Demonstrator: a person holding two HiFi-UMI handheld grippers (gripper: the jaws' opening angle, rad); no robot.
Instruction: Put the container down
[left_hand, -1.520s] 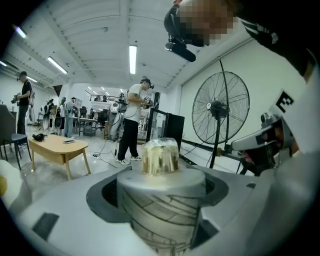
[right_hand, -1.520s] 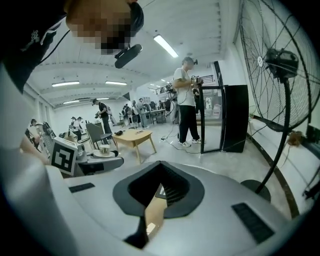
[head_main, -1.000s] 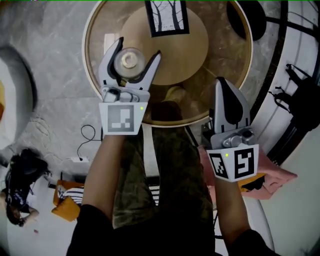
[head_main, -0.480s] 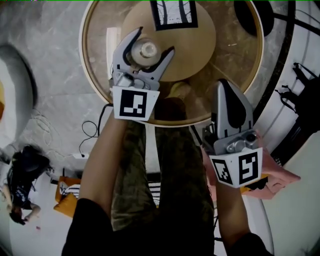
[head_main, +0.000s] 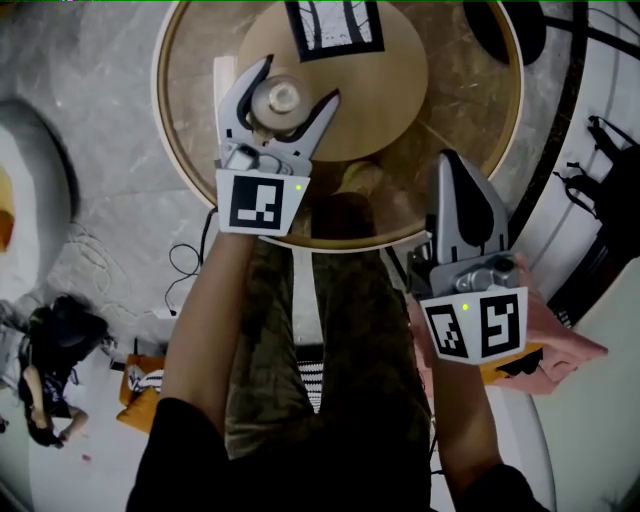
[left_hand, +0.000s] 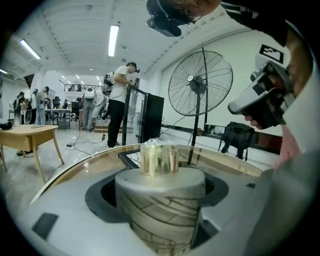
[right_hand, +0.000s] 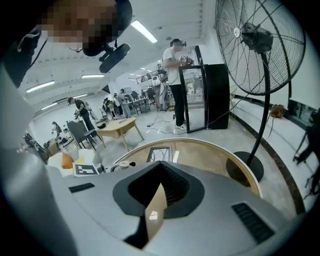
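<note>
The right gripper (head_main: 453, 162) is held closed and empty at the table's (head_main: 470, 90) near edge. Beyond, the container (head_main: 280, 98) is clamped in the left gripper (head_main: 298, 82), carried farther in over the disc's (head_main: 380, 90) rim; set-down appears imminent.

A round disc (head_main: 385, 105) is lying on the surface (head_main: 470, 120), with a framed picture (head_main: 333, 25) lying at its far edge. The container (head_main: 280, 100) is sitting between the jaws of the left claw (head_main: 297, 82), over the disc's near-left part. The right claw (head_main: 456, 165) is hanging over the surface's near-right rim.
</note>
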